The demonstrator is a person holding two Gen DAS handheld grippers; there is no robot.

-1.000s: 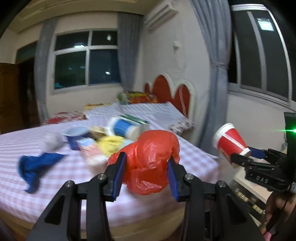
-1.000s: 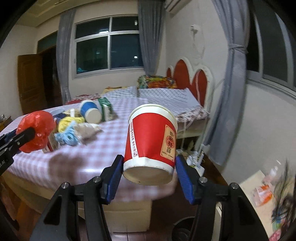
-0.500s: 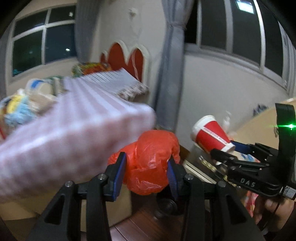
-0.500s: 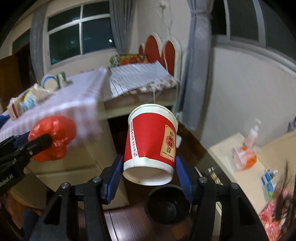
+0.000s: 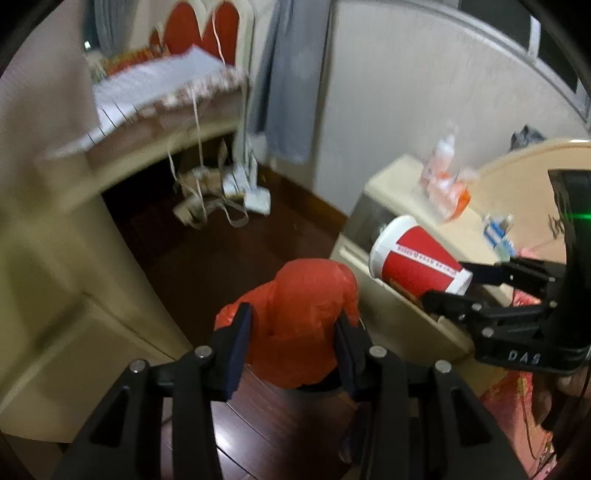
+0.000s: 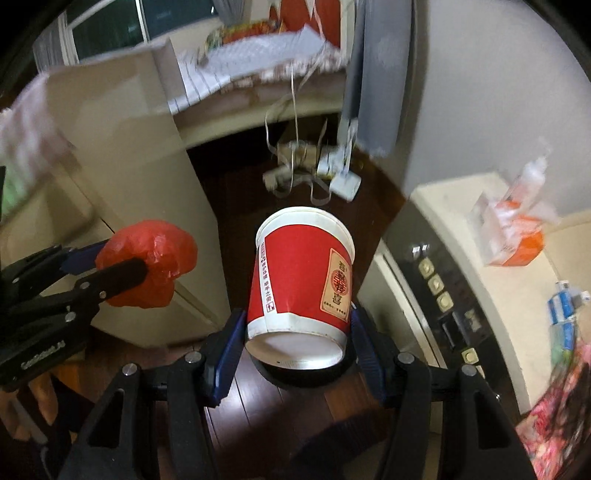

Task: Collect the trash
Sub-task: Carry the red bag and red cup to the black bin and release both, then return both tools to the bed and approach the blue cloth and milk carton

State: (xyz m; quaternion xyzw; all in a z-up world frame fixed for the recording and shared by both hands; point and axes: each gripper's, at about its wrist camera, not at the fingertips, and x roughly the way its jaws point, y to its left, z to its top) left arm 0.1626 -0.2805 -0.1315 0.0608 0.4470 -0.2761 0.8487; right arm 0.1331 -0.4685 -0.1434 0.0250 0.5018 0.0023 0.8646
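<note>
Dark wooden floor (image 5: 229, 258) fills the middle of the left wrist view, glossy near the bottom edge. Up top sits the bed (image 5: 155, 85), blurred, with a checked cover and a red scalloped headboard (image 5: 199, 33) behind it. A grey curtain (image 5: 291, 74) hangs down beside the headboard. Under the bed's edge, a white power strip (image 6: 345, 184) lies on the floor among tangled pale cords (image 6: 295, 162). To the right stands a cream cabinet (image 6: 461, 236), its dark front panel (image 6: 439, 291) showing 3 round buttons, an orange-and-white pack (image 6: 513, 236) resting on top.
</note>
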